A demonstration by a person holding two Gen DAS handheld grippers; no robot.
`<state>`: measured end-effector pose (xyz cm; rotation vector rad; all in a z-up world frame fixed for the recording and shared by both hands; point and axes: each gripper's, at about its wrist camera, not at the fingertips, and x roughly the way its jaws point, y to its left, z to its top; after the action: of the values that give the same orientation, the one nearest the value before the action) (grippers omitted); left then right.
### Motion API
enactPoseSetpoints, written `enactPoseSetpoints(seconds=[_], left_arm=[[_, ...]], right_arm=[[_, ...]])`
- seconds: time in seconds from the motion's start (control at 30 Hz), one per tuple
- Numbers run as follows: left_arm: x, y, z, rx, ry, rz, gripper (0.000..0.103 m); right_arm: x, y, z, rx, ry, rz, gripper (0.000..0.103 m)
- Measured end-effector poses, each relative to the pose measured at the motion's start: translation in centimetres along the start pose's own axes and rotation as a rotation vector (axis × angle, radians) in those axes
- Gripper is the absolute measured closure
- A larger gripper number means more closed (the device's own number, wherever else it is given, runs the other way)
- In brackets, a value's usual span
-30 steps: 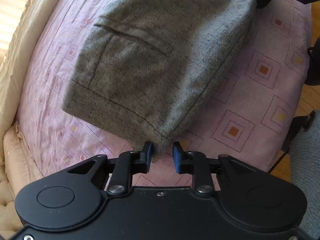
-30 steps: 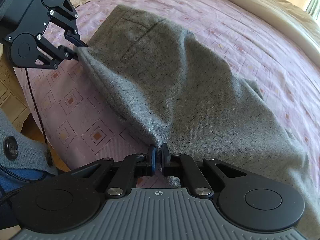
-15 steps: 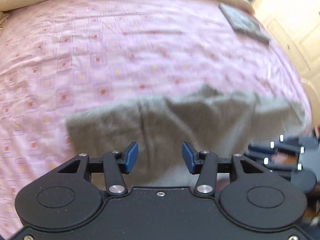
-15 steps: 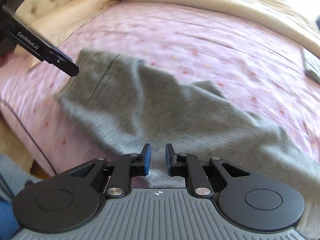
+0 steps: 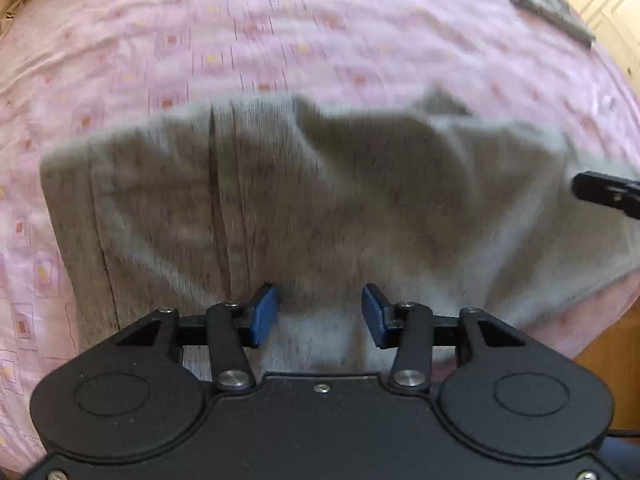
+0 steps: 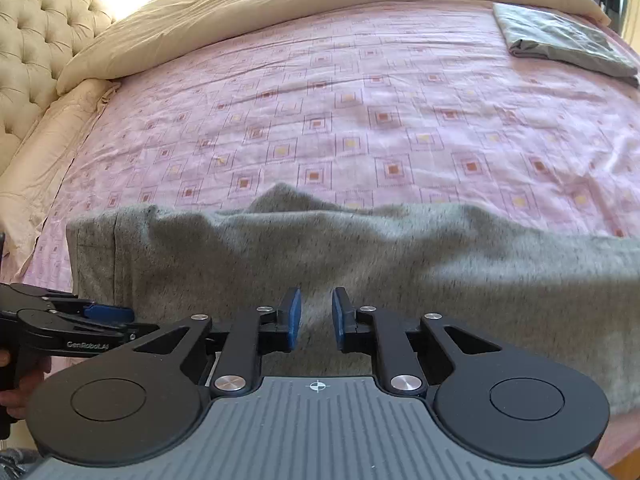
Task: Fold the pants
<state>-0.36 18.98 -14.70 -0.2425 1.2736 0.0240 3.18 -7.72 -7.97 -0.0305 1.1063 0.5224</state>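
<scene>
Grey speckled pants (image 5: pixel 320 200) lie rumpled across the near edge of the pink patterned bedspread (image 5: pixel 280 40). My left gripper (image 5: pixel 320 316) hovers over them with its blue pads apart and nothing between them; its jaws are closing a little. In the right wrist view the pants (image 6: pixel 360 260) stretch from left to right, waistband end at the left. My right gripper (image 6: pixel 316 318) hangs over their near edge, jaws opening, with no cloth between the pads. The left gripper (image 6: pixel 108 314) shows at the left edge of that view, over the waistband end.
A folded grey cloth (image 6: pixel 568 44) lies at the far right of the bed. A beige duvet (image 6: pixel 280 8) is bunched along the far side beside a tufted headboard (image 6: pixel 36 40). Wooden floor (image 5: pixel 608 360) shows past the bed's near edge.
Both grippers have let go of the pants, lifted and rolled. The pants, held up a second ago, now lie on the bed. Both pairs of pads stand wider apart.
</scene>
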Motion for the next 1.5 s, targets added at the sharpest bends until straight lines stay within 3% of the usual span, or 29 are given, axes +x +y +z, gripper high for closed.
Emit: enactPoseSetpoints(seconds=[0.17, 0.23, 0.33, 0.43, 0.53, 0.73, 0.9, 1.13, 1.23, 1.37, 1.43, 1.5], left_arm=[[-2.5, 0.4, 3.2, -0.097, -0.136, 0.061, 0.047], [-2.3, 1.0, 4.4, -0.149, -0.146, 0.071, 0.046], [-0.9, 2.1, 5.0, -0.195, -0.106, 0.113, 0.046], [1.1, 2.9, 4.1, -0.203, -0.017, 0.176, 0.046], [2.0, 3.6, 2.6, -0.211, 0.028, 0.179, 0.043], [1.9, 3.0, 2.1, -0.202, 0.030, 0.197, 0.041], [2.5, 2.7, 2.1, -0.182, 0.045, 0.204, 0.036], [3.3, 1.8, 2.3, -0.129, 0.058, 0.216, 0.029], [3.5, 1.5, 2.1, -0.104, 0.056, 0.212, 0.027], [3.8, 1.1, 1.9, -0.068, 0.052, 0.214, 0.024], [3.8, 1.1, 1.8, -0.065, 0.052, 0.214, 0.024], [3.8, 1.2, 1.9, -0.069, 0.053, 0.213, 0.024]], right_arm=[[2.3, -0.5, 4.1, -0.069, -0.007, 0.096, 0.078], [4.2, -0.3, 5.8, -0.121, 0.010, 0.111, 0.077], [6.9, 0.6, 7.8, -0.209, 0.024, 0.148, 0.077], [9.2, 1.6, 9.1, -0.277, 0.063, 0.191, 0.077], [11.0, 2.4, 9.5, -0.343, 0.111, 0.215, 0.077], [12.1, 3.0, 8.4, -0.394, 0.208, 0.230, 0.078], [8.7, 4.6, 5.6, -0.449, 0.175, 0.280, 0.093], [7.4, 6.5, 1.3, -0.445, 0.227, 0.301, 0.094], [7.2, 7.0, 1.1, -0.459, 0.210, 0.267, 0.094], [5.5, 6.3, 3.6, -0.407, 0.018, 0.182, 0.092], [5.6, 5.6, 5.6, -0.385, -0.042, 0.146, 0.075], [7.0, 4.8, 7.2, -0.354, -0.022, 0.110, 0.071]])
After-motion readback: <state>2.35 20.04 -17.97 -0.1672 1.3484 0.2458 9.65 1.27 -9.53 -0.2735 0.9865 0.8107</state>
